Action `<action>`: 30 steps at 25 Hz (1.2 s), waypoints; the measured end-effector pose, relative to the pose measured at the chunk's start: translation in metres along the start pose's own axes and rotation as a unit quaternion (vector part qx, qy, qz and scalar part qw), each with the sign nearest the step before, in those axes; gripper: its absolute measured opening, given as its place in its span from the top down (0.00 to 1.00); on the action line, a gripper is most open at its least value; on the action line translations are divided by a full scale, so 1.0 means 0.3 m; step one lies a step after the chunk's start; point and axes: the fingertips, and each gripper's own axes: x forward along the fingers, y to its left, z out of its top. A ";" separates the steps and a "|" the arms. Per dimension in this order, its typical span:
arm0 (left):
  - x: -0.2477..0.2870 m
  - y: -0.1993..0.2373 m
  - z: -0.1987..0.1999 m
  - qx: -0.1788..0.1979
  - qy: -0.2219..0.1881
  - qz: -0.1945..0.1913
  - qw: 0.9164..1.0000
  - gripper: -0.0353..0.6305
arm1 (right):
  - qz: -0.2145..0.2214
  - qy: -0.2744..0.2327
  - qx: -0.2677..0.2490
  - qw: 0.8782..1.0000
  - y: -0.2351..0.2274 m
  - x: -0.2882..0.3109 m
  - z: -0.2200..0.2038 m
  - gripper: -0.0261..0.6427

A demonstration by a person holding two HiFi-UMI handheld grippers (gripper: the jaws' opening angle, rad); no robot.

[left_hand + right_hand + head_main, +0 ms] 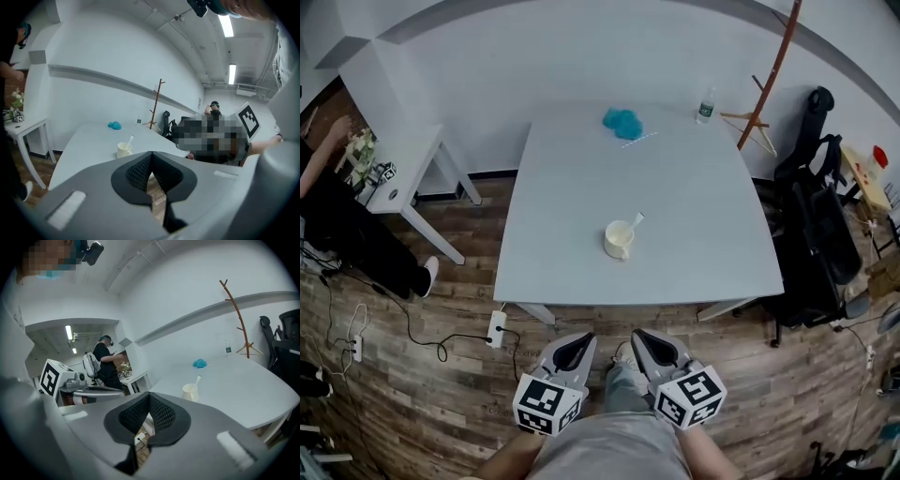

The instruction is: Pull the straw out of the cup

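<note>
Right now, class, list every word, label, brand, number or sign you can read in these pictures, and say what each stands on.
No text can be read in any view.
The bottle: its label is too small to read.
The marker cubes on the left gripper and right gripper: black-and-white square patterns only, no letters or digits.
The cup: plain, no print visible.

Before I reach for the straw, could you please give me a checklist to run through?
1. Cup upright on the table: ok.
2. Straw in the cup, top end free: ok.
3. Left gripper empty: ok, jaws together.
4. Right gripper open for the straw: not ok, jaws together.
5. Grippers at the cup: not ok, both short of the table's near edge.
6. Blue object and bottle away from the cup: ok.
</note>
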 end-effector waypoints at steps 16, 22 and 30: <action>0.480 0.174 0.263 0.004 -0.002 0.030 1.000 0.92 | 0.025 0.005 -0.019 1.000 -0.437 0.243 0.285 0.95; 0.497 0.212 0.290 0.004 0.003 0.044 0.999 0.92 | 0.034 0.011 -0.014 0.999 -0.474 0.289 0.307 0.95; 0.501 0.262 0.298 0.002 0.005 0.039 0.999 0.92 | 0.015 0.015 -0.005 1.000 -0.482 0.323 0.317 0.95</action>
